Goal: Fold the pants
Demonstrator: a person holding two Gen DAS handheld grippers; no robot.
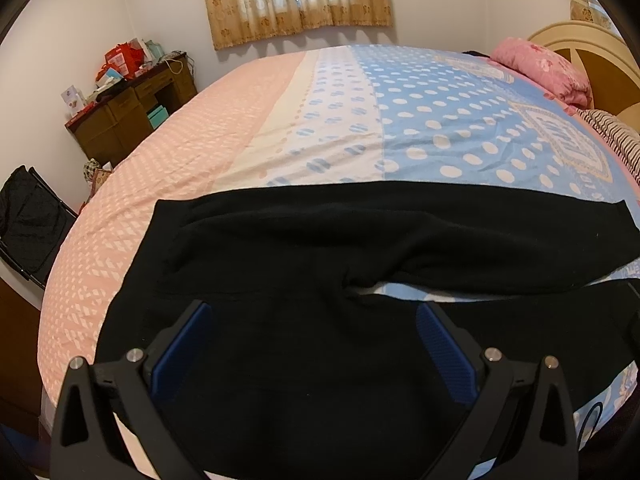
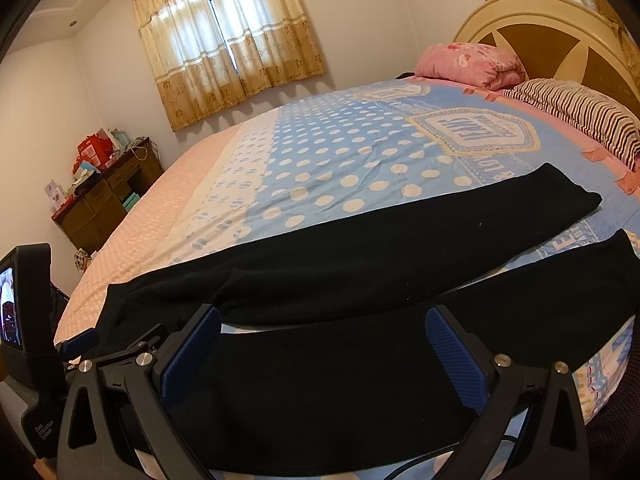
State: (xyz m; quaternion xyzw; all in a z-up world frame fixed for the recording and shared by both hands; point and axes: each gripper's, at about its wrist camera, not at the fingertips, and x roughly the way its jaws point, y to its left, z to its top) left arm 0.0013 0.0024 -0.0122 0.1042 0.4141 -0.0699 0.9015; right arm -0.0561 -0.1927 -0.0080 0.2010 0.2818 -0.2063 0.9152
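Observation:
Black pants (image 1: 304,248) lie flat across the near edge of the bed, waist at the left, both legs running right with a gap of sheet between them. My left gripper (image 1: 316,312) is open above the waist and crotch area, holding nothing. In the right wrist view the pants (image 2: 360,264) stretch from lower left to the right, leg ends near the striped pillow. My right gripper (image 2: 324,316) is open above the near leg, holding nothing. The left gripper's body (image 2: 28,320) shows at the far left of the right wrist view.
The bed (image 1: 440,120) has a blue dotted and pink sheet. A pink quilt (image 2: 468,64) and a striped pillow (image 2: 580,116) lie by the headboard (image 2: 552,36). A brown desk (image 1: 128,112) with clutter stands at the far left wall. A black folding chair (image 1: 28,220) stands by the bed's left side.

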